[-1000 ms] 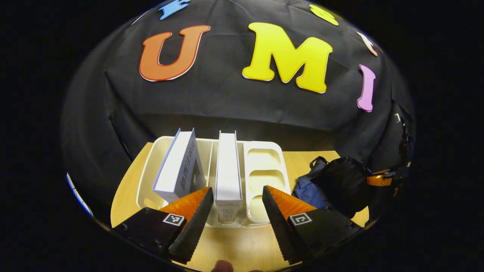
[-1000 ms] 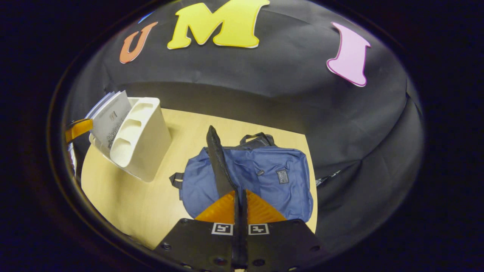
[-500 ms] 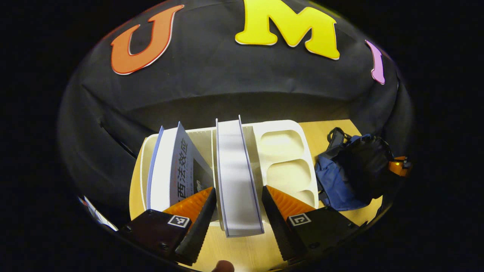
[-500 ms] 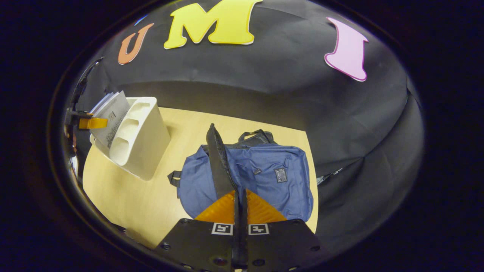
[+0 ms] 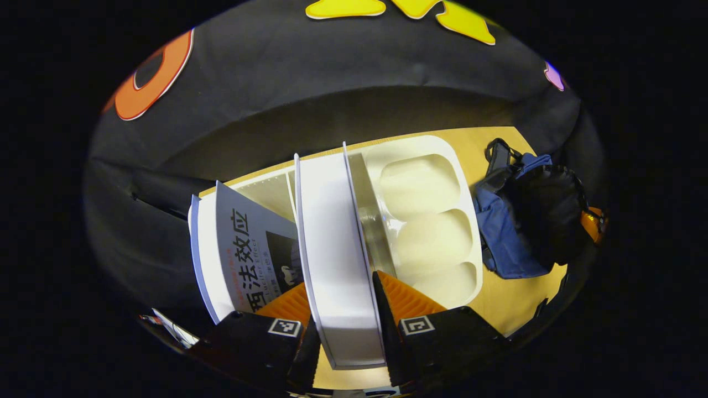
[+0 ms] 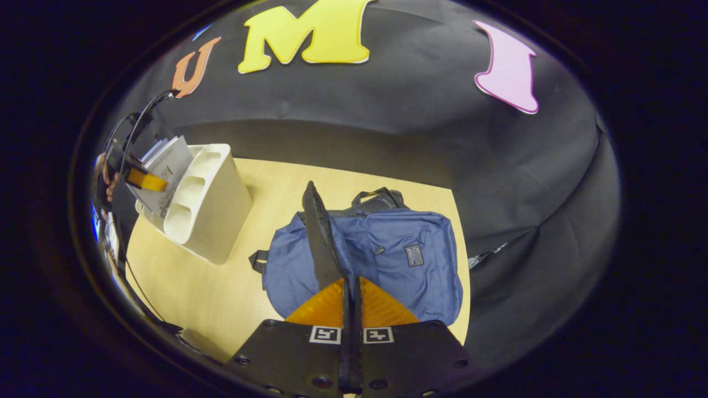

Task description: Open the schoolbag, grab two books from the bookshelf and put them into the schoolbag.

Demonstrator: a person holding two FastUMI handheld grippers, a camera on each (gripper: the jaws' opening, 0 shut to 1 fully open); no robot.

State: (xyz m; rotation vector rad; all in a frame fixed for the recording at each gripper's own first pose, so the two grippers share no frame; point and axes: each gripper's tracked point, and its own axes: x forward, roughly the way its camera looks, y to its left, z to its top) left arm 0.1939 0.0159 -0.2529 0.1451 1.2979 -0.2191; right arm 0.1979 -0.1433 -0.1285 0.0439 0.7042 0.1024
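1. left claw [image 5: 345, 326] clamps a white upright book [image 5: 337, 260] standing in the cream moulded plastic bookshelf [image 5: 426, 221].
2. right claw [image 6: 351, 301] pinches the black zippered flap [image 6: 319, 243] of the blue fabric schoolbag [image 6: 398, 260] on the pale wooden surface [image 6: 215, 287].

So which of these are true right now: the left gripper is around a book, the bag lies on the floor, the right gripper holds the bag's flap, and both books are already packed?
1. The left gripper has a white book between its fingers. True.
2. The blue bag lies on the floor. False: it lies on the wooden table.
3. The right gripper pinches the bag's flap. True.
4. Both books are packed. False: both stand in the cream rack.
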